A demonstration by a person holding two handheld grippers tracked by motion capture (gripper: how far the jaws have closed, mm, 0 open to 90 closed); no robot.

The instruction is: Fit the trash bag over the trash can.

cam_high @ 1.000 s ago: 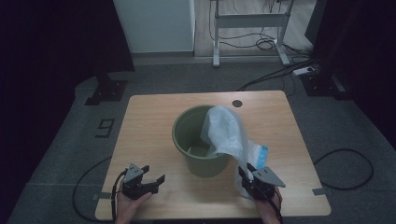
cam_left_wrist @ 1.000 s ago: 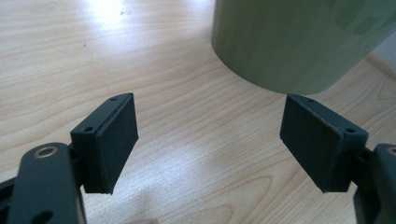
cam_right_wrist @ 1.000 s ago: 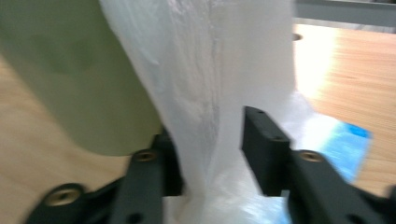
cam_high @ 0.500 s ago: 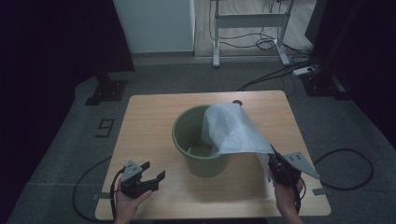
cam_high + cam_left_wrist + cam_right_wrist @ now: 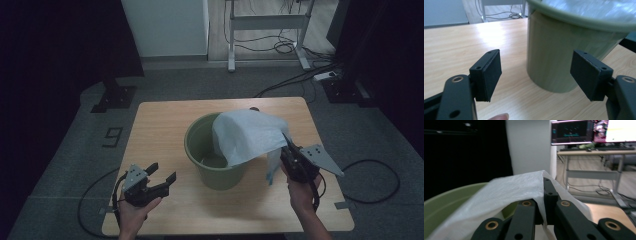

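Right gripper view: white plastic bag pinched at green bin.
Right gripper jaws closed on white plastic bag; bag drapes left over rim of green bin. Desk with monitors beyond bin, right.

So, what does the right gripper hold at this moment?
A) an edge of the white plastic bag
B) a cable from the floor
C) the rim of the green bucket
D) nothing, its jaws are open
A: the right gripper has its jaws shut on an edge of the white plastic bag, which drapes over the green bucket.
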